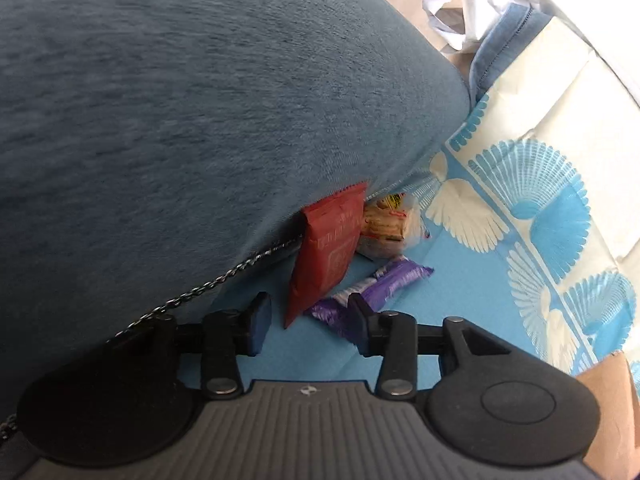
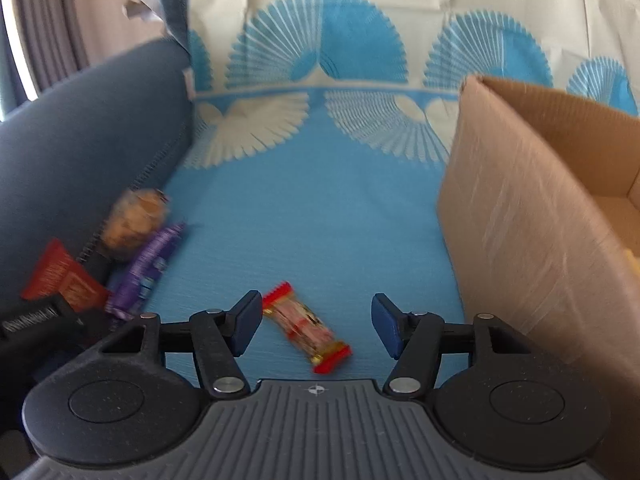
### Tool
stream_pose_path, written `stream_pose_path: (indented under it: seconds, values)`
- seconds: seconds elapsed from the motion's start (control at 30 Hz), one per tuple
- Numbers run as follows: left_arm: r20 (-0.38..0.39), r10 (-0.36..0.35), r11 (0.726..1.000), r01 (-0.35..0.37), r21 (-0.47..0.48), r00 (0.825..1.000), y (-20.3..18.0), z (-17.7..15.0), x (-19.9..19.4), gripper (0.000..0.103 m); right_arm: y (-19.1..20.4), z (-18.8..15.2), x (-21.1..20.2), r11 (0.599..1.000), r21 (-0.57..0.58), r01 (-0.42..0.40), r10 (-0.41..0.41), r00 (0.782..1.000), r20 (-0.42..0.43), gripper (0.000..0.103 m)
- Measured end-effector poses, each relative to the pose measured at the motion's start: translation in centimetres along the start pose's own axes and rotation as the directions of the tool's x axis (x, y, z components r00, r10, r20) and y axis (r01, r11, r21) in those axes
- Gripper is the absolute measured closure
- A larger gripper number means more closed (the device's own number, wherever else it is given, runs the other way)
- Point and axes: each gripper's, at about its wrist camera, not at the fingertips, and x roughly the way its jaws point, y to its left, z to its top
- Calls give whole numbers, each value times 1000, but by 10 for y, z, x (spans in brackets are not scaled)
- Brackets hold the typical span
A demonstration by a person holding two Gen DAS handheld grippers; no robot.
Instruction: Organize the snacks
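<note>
Snacks lie loose on a blue-and-cream patterned cloth (image 2: 320,208), so the sorting looks barely begun. A red-ended candy wrapper (image 2: 306,327) sits between the parted jaws of the right hand-held gripper (image 2: 314,326), neither pad pressing on it — nothing is held. To the left, against a blue cushion (image 2: 92,132), a small heap waits: a red packet (image 1: 330,246), a purple bar (image 1: 372,286) and a clear bag of biscuits (image 1: 386,226). The left hand-held gripper (image 1: 308,320) is also parted and empty, its fingers framing the purple bar's near end and the red packet's lower corner. A cardboard box (image 2: 520,200) stands at the right, well apart from the heap; something yellow shows at its inner edge, too little to name — perhaps one item is already inside. By this judgement four snacks at least remain to be placed. Printing shows on the red packet and the purple bar, but blur keeps every word unreadable.
</note>
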Motion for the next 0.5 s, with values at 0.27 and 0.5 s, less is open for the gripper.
stream_pose_path:
  seconds: [0.27,0.5]
  values:
    - [28,19,999,-18,-33,999,2,2,7,66,6,-10,18,997,-82,-11,8,999,-40,46]
    - [61,-24,996,18,86,998,-8,5,-1,89,14,-16,-4,995,-102,-9,11,1000,19,85]
